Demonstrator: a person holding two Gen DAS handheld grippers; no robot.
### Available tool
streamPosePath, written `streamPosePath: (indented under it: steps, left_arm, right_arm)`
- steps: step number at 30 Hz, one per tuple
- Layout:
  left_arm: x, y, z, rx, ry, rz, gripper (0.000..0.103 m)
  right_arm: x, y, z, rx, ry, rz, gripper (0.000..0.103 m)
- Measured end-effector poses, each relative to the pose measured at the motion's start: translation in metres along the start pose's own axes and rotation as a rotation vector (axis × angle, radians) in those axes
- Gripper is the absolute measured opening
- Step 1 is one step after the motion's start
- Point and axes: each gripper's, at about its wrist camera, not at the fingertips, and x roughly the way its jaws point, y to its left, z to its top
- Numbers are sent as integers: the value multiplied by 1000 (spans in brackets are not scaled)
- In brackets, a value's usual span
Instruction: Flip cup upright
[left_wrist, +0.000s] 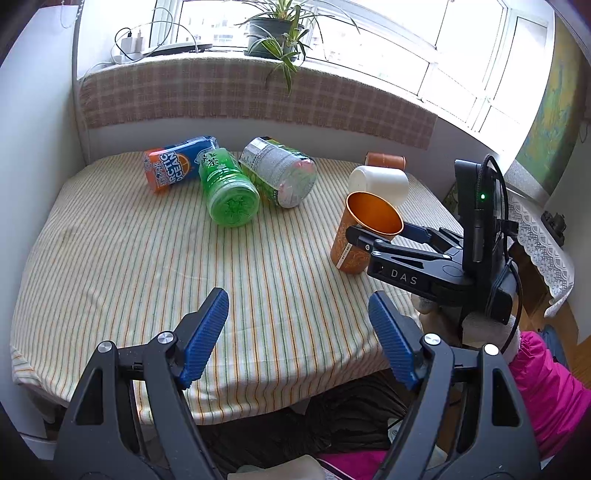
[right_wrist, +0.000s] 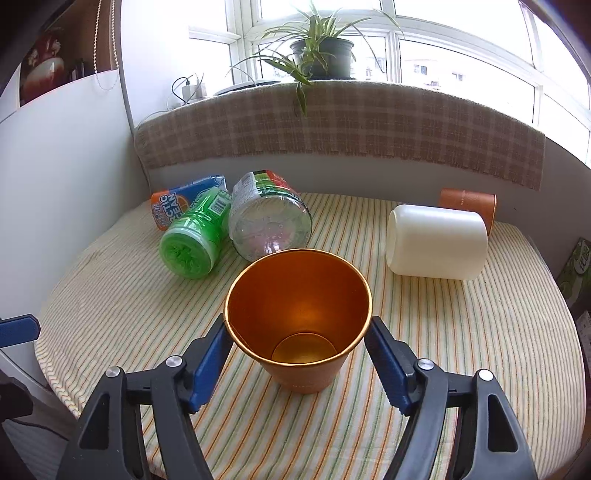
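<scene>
An orange paper cup (right_wrist: 299, 317) stands nearly upright on the striped tablecloth, mouth up and tilted slightly toward the camera. My right gripper (right_wrist: 297, 332) is shut on the orange cup, its blue pads pressed against both sides near the rim. In the left wrist view the same cup (left_wrist: 354, 236) stands at the right of the table with the right gripper (left_wrist: 373, 236) clamped on it. My left gripper (left_wrist: 299, 332) is open and empty over the table's near edge, left of the cup.
A white cup (right_wrist: 436, 242) lies on its side behind the orange cup, another orange cup (right_wrist: 469, 206) on its side beyond it. Three bottles lie at the back left: green (right_wrist: 195, 236), clear (right_wrist: 269, 225), blue-orange (right_wrist: 177, 205). A potted plant (right_wrist: 321, 51) stands on the windowsill.
</scene>
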Motion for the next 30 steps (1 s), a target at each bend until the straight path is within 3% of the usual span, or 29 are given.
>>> streamPosePath:
  steps: [12,17,21,26,28,30]
  left_arm:
    - [2,2,8,-7,-43,19,81]
    - [-6,2,22,-7,-134,54,81]
    - [-16,-1,32,-14,-230,94,81]
    - [-28,-3,40,-22,-347,157,81]
    - [-32,-4,41,-19,-385,193,84]
    - [-36,-6,41,-3,-421,224,102]
  right_arm:
    - [-20,-9,-14,13,20,9,77]
    - [-43,-13,-21,31,8,8,77]
    - [-74,-17,-19,39,-68,-23,86]
    - [-106,-27,-11,81,-161,-102,88]
    - [-116,-31,-8,97,-188,-125,88]
    - [-123,-32,-6,97,-210,-156,91]
